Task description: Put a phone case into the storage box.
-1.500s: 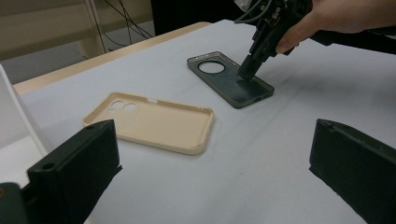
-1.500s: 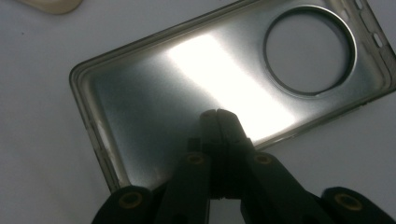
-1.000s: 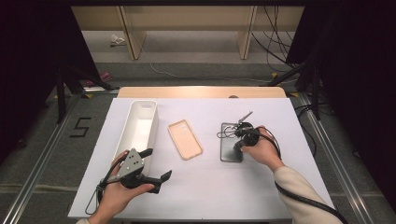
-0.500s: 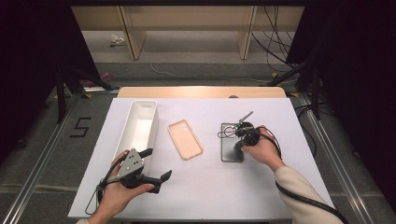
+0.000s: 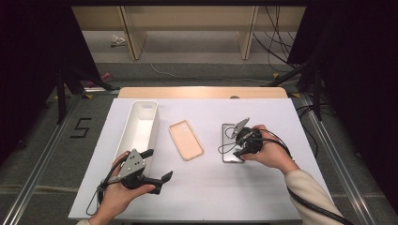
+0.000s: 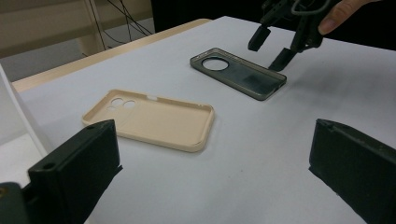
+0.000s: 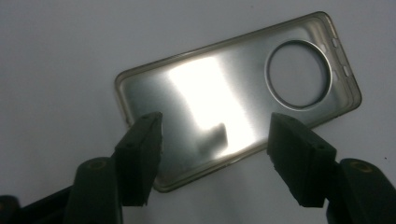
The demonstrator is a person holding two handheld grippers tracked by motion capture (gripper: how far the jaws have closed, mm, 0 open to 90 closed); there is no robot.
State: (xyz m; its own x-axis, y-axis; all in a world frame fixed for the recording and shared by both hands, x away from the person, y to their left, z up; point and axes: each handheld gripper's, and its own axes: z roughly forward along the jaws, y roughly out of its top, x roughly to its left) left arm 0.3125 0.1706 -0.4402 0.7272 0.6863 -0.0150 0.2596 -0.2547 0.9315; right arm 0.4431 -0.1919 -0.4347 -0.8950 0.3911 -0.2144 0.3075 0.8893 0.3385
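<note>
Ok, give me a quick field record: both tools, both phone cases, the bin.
right tool: jaws just opened, above the grey case's near end, nothing gripped
left tool: open, holding nothing, near front edge
grey clear phone case: flat on table, round camera hole at far end
beige phone case: flat, inside up
white bin: left side, looks empty

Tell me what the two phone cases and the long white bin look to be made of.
Grey phone case: translucent smoky plastic, probably soft, glossy; it throws back a bright glare. Beige phone case: opaque, matte, likely silicone or soft plastic, with no shine. White bin: smooth rigid plastic by its thin even walls.
</note>
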